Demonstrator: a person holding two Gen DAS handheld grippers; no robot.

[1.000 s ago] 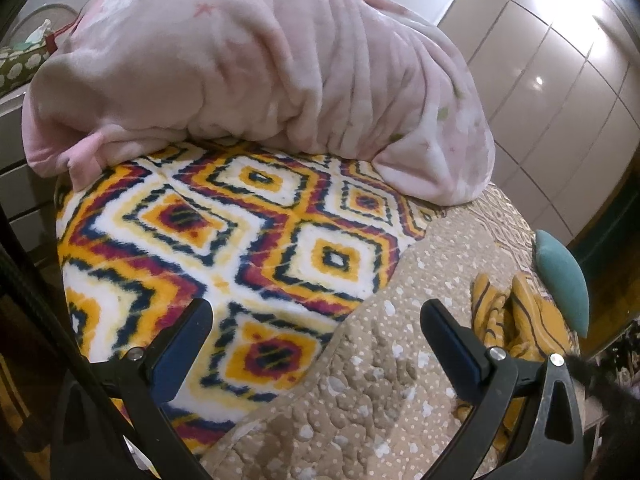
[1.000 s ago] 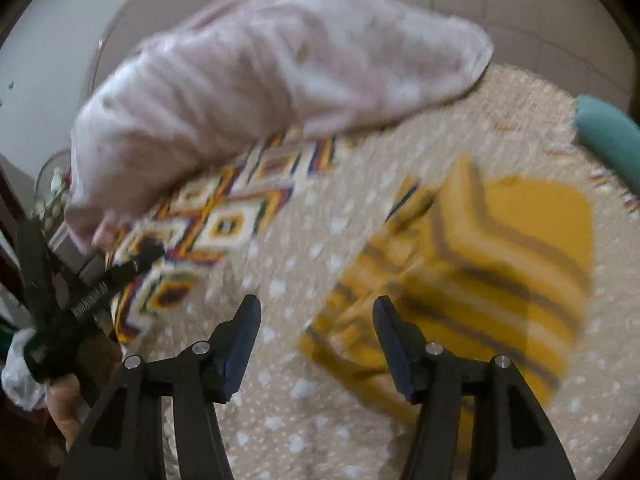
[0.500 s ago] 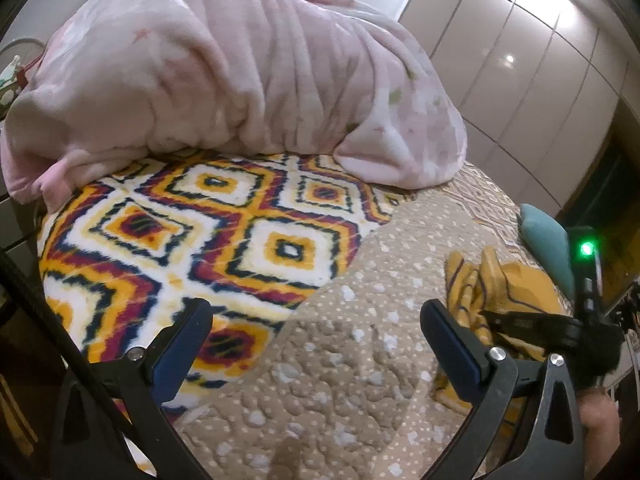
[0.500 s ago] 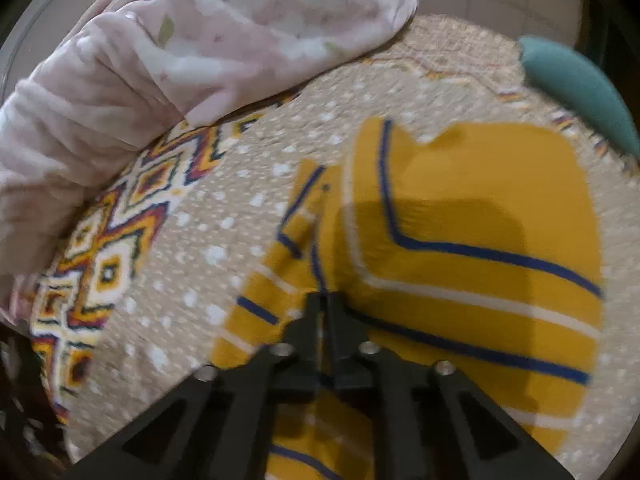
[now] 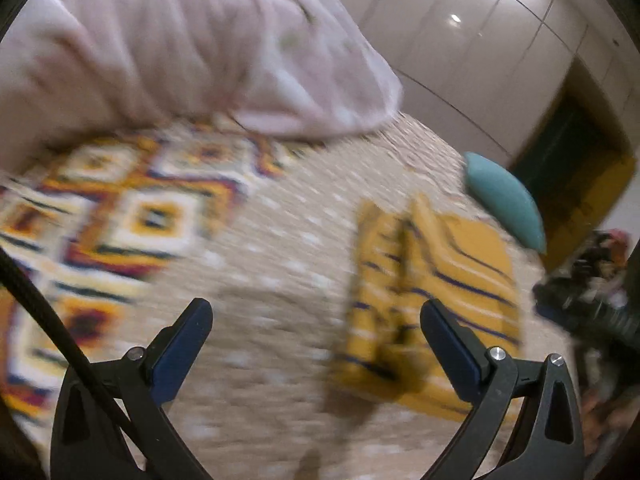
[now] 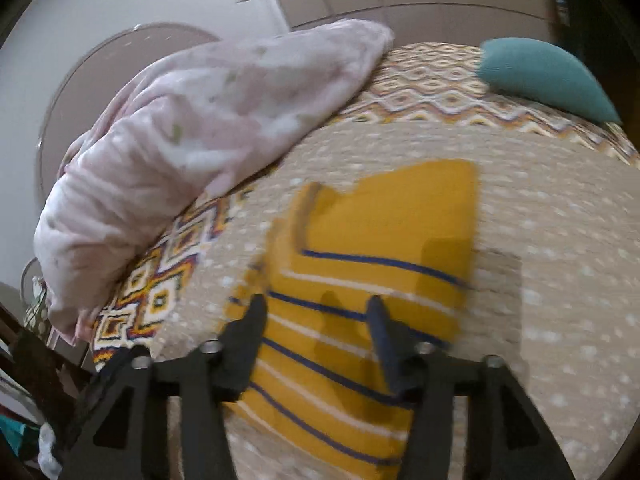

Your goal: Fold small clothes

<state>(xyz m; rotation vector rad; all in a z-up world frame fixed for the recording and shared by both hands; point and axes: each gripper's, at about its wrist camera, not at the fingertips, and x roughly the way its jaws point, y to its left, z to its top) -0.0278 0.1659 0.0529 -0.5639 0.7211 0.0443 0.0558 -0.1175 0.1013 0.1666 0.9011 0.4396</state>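
A small mustard-yellow garment with navy and white stripes lies partly folded on the beige dotted bedspread. It also shows in the left wrist view, blurred. My right gripper is open and empty, just above the garment's near striped part. My left gripper is wide open and empty over the bedspread, with its right finger near the garment's near edge.
A big pink blanket heap lies at the back left. A diamond-patterned cover lies under it. A teal cushion sits at the far right. Wardrobe doors stand behind the bed.
My right gripper was shut on the garment half a second ago; now it is open and has drawn back. My left gripper has swung right toward the garment.
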